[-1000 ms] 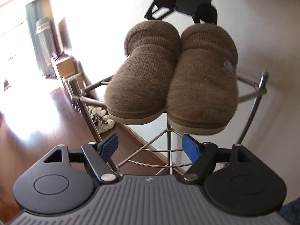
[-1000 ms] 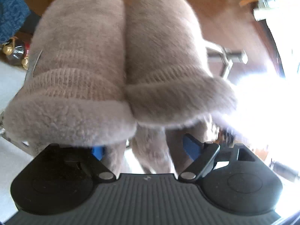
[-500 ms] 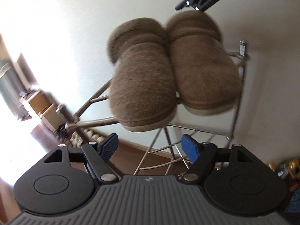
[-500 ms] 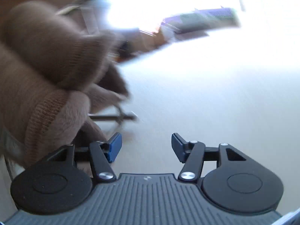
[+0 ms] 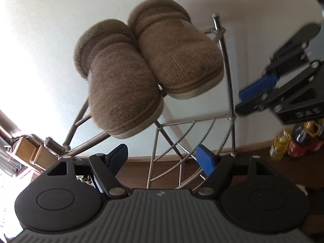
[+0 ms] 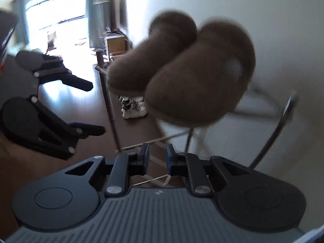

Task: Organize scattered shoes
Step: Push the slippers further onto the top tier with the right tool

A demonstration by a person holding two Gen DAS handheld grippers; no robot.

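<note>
Both grippers had drawn back from the brown slippers [image 5: 145, 66] since a second earlier, when the right gripper sat right behind their fuzzy cuffs. Now the pair rested side by side, touching, on the top tier of the metal shoe rack [image 5: 226, 85], toes pointing toward the cameras and overhanging the front rail.

From the left wrist, the left gripper [image 5: 163, 159] stood wide apart and empty below the rack, and the right gripper [image 5: 261, 93] showed at the right edge, well clear of the rack's upright post. That view also caught bottles [image 5: 291, 141] on the floor by the baseboard, which the other view did not.

From the right wrist, blurred, the right gripper [image 6: 157, 155] had its blue pads nearly closed with only a narrow gap and nothing between them. It alone showed white sneakers [image 6: 133, 107] on the dark floor beyond the rack, and the left gripper [image 6: 95, 107] spread open at the left.

Open floor lay left of the rack; the wall stood close behind it.
</note>
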